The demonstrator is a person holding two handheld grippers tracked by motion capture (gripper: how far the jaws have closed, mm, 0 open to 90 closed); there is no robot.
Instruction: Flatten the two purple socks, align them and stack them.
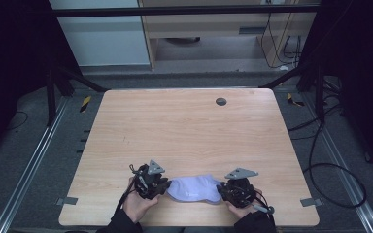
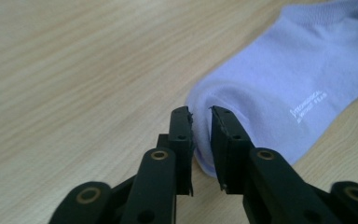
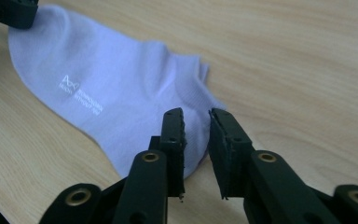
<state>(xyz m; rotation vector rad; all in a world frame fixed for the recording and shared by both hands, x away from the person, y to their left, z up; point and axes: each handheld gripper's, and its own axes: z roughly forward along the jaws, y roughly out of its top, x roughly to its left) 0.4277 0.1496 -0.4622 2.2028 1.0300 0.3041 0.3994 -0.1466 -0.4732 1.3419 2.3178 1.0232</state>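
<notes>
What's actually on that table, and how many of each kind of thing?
Light purple sock: 1
Hand-held grippers: 2, the left gripper and the right gripper, one at each end of the sock
Round grey cap in the table, far side: 1
Total: 4

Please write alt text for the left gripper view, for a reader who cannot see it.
Two black jaws of the left gripper stand slightly apart at the rounded toe end of a lilac sock. The sock lies flat on a light wooden table and carries small white lettering.
</notes>
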